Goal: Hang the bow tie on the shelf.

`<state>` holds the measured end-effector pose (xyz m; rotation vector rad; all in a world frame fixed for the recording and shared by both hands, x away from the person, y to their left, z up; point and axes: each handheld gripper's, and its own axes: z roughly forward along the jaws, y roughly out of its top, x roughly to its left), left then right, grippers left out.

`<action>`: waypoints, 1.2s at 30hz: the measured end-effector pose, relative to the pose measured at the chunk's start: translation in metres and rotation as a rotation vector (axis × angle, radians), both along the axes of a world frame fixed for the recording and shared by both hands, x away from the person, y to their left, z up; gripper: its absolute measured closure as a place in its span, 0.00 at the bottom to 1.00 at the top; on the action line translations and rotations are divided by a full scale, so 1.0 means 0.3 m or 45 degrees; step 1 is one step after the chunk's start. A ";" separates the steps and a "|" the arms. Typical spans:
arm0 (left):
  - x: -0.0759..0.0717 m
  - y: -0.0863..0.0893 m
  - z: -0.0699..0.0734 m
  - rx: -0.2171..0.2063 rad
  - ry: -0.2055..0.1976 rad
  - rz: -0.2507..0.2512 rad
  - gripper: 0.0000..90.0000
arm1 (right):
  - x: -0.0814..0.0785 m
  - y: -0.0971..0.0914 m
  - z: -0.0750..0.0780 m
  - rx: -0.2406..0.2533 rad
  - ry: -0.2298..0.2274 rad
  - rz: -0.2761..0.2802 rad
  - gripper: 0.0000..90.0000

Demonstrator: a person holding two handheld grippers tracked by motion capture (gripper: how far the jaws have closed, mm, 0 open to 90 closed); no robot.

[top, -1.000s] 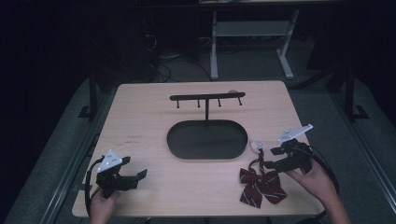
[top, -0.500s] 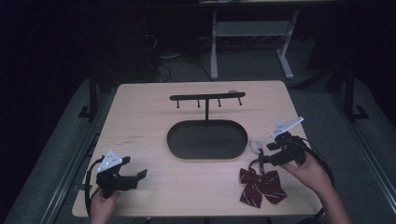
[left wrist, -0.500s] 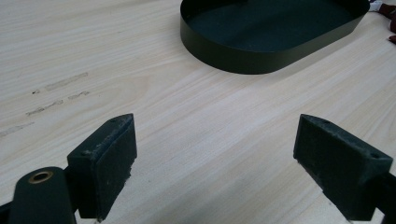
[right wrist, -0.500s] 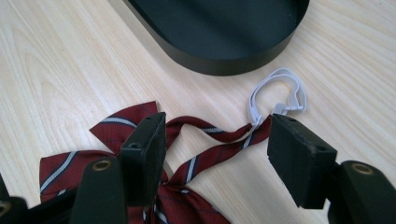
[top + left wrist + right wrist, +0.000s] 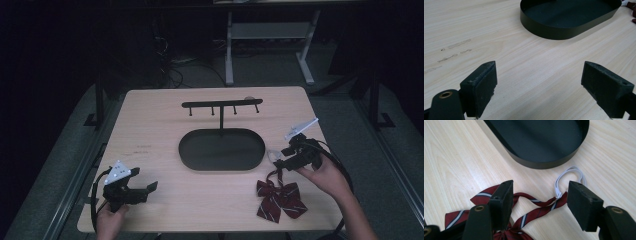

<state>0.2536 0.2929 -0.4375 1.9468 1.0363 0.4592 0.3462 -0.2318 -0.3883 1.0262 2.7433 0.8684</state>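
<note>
A dark red striped bow tie (image 5: 280, 199) lies on the wooden table (image 5: 150, 125) near its front right. Its strap (image 5: 534, 201) ends in a white elastic loop (image 5: 570, 173) beside the black oval tray (image 5: 185, 150). My right gripper (image 5: 281, 158) hovers over the strap. The right gripper (image 5: 540, 192) is open; its jaws have just been closing a little, with the strap lying between them and untouched by the pads. My left gripper (image 5: 150, 187) rests at the front left. In its own view the left gripper (image 5: 539, 75) is open over bare wood.
From the tray's back rises a thin black stand with a crossbar (image 5: 221, 104) and several small pegs. The tray wall (image 5: 564, 33) is ahead of the left gripper, and the tray wall (image 5: 536, 163) is just beyond the tie strap. Dark floor surrounds the table.
My right gripper has moved away from the person and a little left, toward the tray's right end. The bow tie and the left gripper have stayed put.
</note>
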 end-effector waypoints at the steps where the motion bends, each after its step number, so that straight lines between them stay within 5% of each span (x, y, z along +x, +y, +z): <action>1: 0.000 0.001 0.000 -0.002 -0.001 0.000 0.14 | 0.009 0.005 0.000 -0.013 0.009 0.004 0.43; 7: 0.000 0.000 0.000 -0.001 -0.001 -0.001 0.15 | 0.030 0.010 -0.004 -0.025 0.022 0.003 0.44; 22: -0.001 0.001 0.001 -0.003 -0.005 -0.001 0.15 | 0.108 0.035 -0.078 -0.168 0.100 -0.080 0.49; 33: 0.000 0.002 0.001 -0.002 -0.003 0.001 0.15 | 0.168 0.032 -0.114 -0.187 0.134 -0.156 0.56; 36: -0.001 0.001 0.001 -0.002 -0.005 0.000 0.14 | 0.182 0.043 -0.122 -0.240 0.134 -0.170 0.58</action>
